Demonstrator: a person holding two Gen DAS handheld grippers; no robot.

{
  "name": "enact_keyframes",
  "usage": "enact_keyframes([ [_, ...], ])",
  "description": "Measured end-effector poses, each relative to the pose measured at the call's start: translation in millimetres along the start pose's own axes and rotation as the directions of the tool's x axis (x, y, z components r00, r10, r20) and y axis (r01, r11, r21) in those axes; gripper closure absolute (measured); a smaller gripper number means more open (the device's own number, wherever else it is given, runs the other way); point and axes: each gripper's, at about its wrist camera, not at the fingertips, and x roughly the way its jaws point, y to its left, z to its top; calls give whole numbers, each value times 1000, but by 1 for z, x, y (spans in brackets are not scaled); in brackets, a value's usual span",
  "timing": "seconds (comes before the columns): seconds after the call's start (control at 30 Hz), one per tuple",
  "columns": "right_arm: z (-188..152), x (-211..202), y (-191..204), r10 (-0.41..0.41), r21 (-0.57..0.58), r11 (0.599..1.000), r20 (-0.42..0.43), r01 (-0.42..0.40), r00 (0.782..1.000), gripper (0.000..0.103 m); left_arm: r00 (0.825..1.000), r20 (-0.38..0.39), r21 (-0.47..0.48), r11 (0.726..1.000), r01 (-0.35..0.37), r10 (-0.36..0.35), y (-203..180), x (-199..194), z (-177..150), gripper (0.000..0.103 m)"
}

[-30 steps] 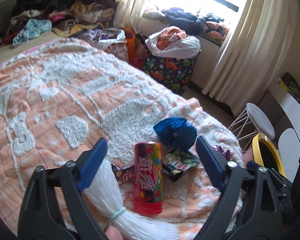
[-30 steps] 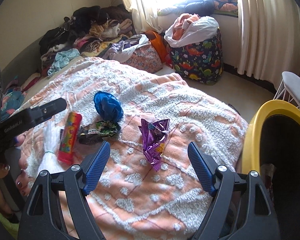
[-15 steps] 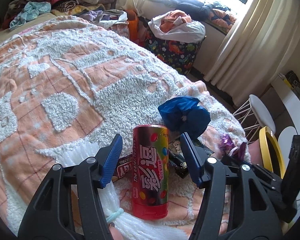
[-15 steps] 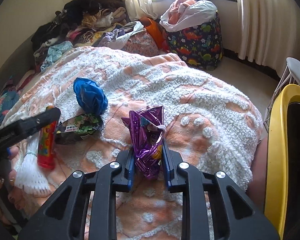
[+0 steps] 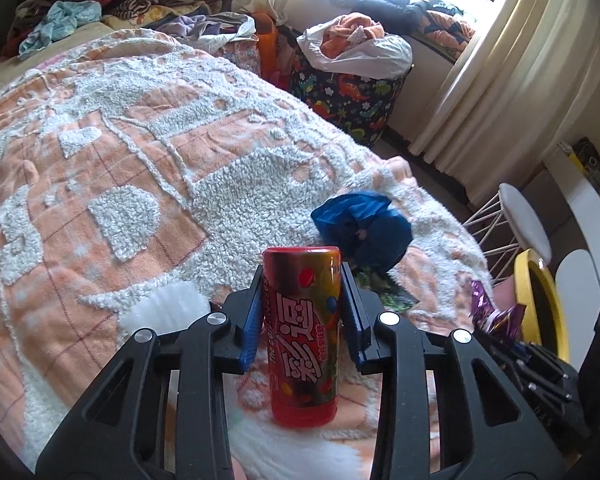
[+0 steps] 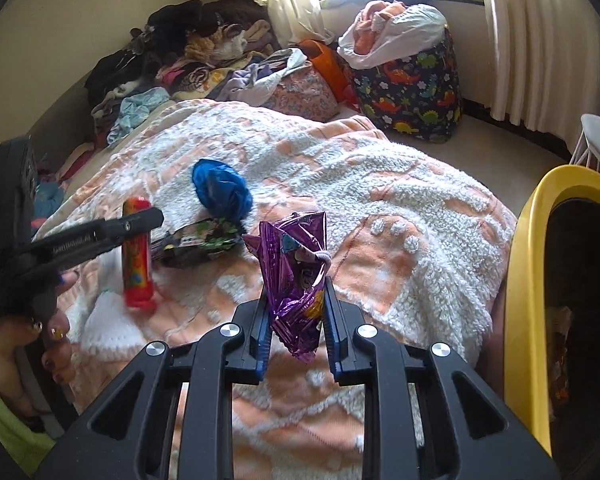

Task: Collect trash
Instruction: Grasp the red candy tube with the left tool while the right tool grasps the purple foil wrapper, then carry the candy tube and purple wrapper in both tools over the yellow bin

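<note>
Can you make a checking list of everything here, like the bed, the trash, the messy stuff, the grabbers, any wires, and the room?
Surface: orange and white fluffy blanket covering a bed.
Job's things: red candy tube and purple foil wrapper in the grippers; blue crumpled bag and dark snack wrapper lying on the blanket; yellow-rimmed bin beside the bed.
Clutter: clothes pile by the wall; dinosaur-print basket stuffed with laundry.
Grippers: left gripper has just been closing, pads now on the tube; right gripper clamps the wrapper.
Cables: nothing seen.
Surroundings: curtains, bright window, white stool.
</note>
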Motion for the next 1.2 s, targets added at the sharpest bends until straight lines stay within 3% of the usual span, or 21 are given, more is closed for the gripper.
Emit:
enact_keyframes([
  [0.27,-1,-23,8,32,-21,999,1,-32,999,82,999,45,-9,1000,18,-18,-16,-25,12,76],
  [0.7,1,-66,-2,37,-17,999,76,-36,996,82,990,131,12,999,44,-45,-46,-60,30,76],
  [1.2,-6,-99,-39,7,53,999,132,-14,991,82,986,140,82,994,75,-86,-96,-61,28,76],
])
